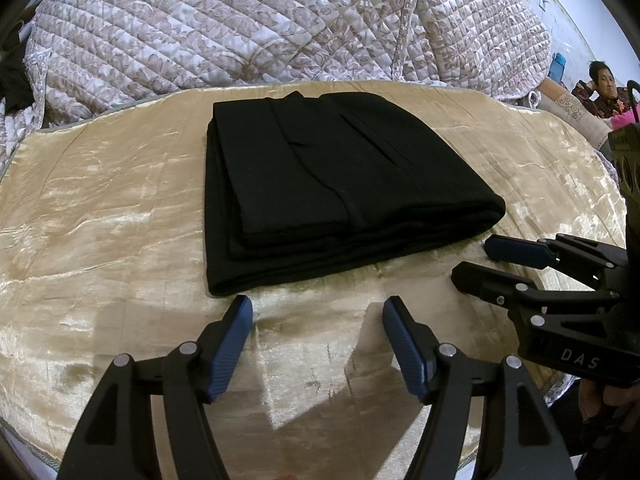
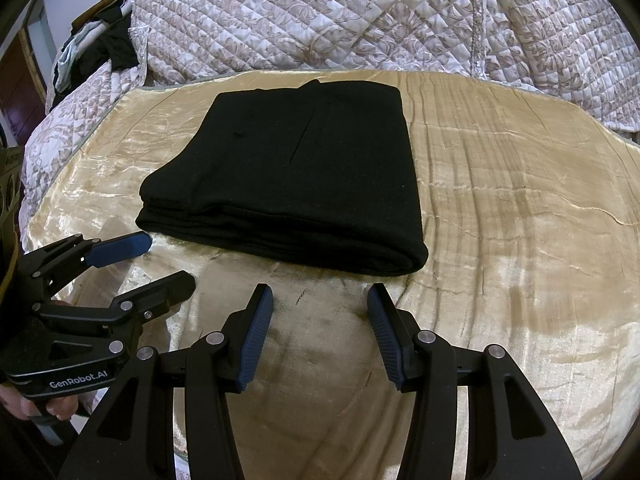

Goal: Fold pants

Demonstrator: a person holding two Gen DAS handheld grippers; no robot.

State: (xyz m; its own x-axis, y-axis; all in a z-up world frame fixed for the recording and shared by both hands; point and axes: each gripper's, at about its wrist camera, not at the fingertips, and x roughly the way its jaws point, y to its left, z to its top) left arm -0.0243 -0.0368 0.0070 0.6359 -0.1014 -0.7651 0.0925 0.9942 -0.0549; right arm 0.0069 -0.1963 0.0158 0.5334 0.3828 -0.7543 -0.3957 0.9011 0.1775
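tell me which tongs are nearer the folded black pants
Right, narrowly. The right tongs sit open just short of the folded black pants, below their front fold. The left tongs are open off the near left corner, touching nothing.

Work surface is covered by a shiny gold crushed-velvet cloth (image 1: pixel 100 208), creased throughout. A quilted floral bedspread (image 1: pixel 240 20) is bunched along its far edge. One item is laid directly on the cloth: black pants (image 1: pixel 320 184), folded into a layered rectangular stack.
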